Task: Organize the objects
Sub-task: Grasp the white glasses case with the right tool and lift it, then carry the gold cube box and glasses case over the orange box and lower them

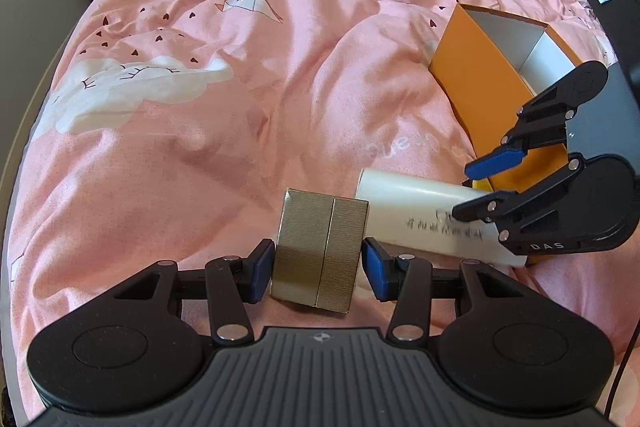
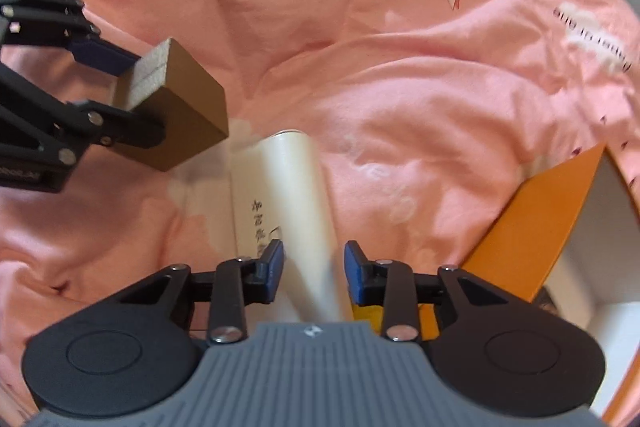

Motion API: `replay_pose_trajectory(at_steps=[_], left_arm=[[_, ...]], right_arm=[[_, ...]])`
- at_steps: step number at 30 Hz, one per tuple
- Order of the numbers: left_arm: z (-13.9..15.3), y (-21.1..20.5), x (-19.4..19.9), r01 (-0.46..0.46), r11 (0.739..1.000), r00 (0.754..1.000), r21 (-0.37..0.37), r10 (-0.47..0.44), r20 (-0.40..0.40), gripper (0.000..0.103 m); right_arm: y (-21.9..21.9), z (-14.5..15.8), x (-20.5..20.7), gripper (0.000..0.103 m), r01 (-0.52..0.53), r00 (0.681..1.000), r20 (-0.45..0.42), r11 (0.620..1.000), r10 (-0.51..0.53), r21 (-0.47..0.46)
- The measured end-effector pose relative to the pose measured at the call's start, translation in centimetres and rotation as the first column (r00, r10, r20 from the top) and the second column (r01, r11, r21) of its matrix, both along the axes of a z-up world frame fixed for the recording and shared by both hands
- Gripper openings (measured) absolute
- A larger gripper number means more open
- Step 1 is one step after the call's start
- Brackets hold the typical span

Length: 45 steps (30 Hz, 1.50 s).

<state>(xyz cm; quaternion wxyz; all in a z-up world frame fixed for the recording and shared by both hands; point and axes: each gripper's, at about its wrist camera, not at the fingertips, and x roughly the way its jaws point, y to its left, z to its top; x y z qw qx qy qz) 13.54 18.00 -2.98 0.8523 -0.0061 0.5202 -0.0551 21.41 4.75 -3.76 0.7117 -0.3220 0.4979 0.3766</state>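
On pink duvet (image 1: 280,87): left tongs (image 1: 318,269) pinch gold box (image 1: 320,251); right tongs (image 2: 314,269) spread, straddling white tube (image 2: 296,195).

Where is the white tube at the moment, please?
The white tube lies on the pink duvet between the brown box on its left and the orange box on its right, in the right wrist view.

I am seeing both units looking alike: left gripper (image 1: 317,266) and right gripper (image 2: 314,269) showing black linkage arms, silver rivets, blue finger pads (image 1: 376,269), ribbed grey housing; "DAS" lettering showing on the right one.
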Motion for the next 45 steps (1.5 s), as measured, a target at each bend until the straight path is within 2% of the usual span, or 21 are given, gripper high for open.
replay_pose_trajectory(at_steps=[3,5,7,10,15,22,26,32,37,45], left_arm=[[-0.1,-0.2,0.1,0.003,1.0,1.0,-0.007,-0.003,-0.002,0.054],[-0.2,-0.3,0.2,0.01,1.0,1.0,-0.008,-0.01,-0.005,0.054],[-0.3,-0.5,0.2,0.018,1.0,1.0,-0.007,-0.018,-0.008,0.054],[-0.4,-0.5,0.2,0.018,1.0,1.0,-0.008,-0.018,-0.01,0.054],[-0.5,-0.3,0.4,0.016,1.0,1.0,-0.012,-0.016,-0.01,0.054],[-0.4,-0.4,0.5,0.014,1.0,1.0,-0.013,-0.014,-0.011,0.054],[0.1,-0.2,0.3,0.008,1.0,1.0,-0.007,-0.008,0.005,0.054],[2.2,-0.3,-0.3,-0.005,1.0,0.999,0.015,0.004,0.053,0.054],[5.2,-0.8,-0.8,-0.005,0.999,0.994,0.033,0.001,0.113,0.054],[9.3,-3.8,0.0,0.057,0.997,0.982,0.057,-0.066,0.178,0.054]], right_arm=[[0.5,-0.5,0.2,0.034,-0.026,0.999,-0.024,1.0,0.026,-0.006],[1.0,-0.7,0.1,0.038,-0.048,0.999,-0.023,0.999,0.047,-0.007],[1.6,-1.0,0.1,0.049,-0.074,0.997,-0.021,0.997,0.074,-0.016],[2.6,-1.6,0.0,0.059,-0.107,0.993,-0.046,0.994,0.105,-0.034],[3.4,-3.0,-0.4,0.062,-0.149,0.989,-0.028,0.983,0.147,-0.103],[3.0,-3.7,0.1,0.062,-0.125,0.991,-0.051,0.989,0.121,-0.086],[2.7,-2.4,-1.2,0.061,-0.158,0.987,0.017,0.985,0.16,-0.068],[2.1,1.2,-3.2,0.061,-0.245,0.958,0.139,0.968,0.25,-0.052],[1.2,4.4,-4.1,0.061,-0.313,0.919,0.23,0.948,0.319,-0.065],[-2.6,8.4,-4.2,0.061,-0.36,0.859,0.34,0.924,0.382,-0.13]])
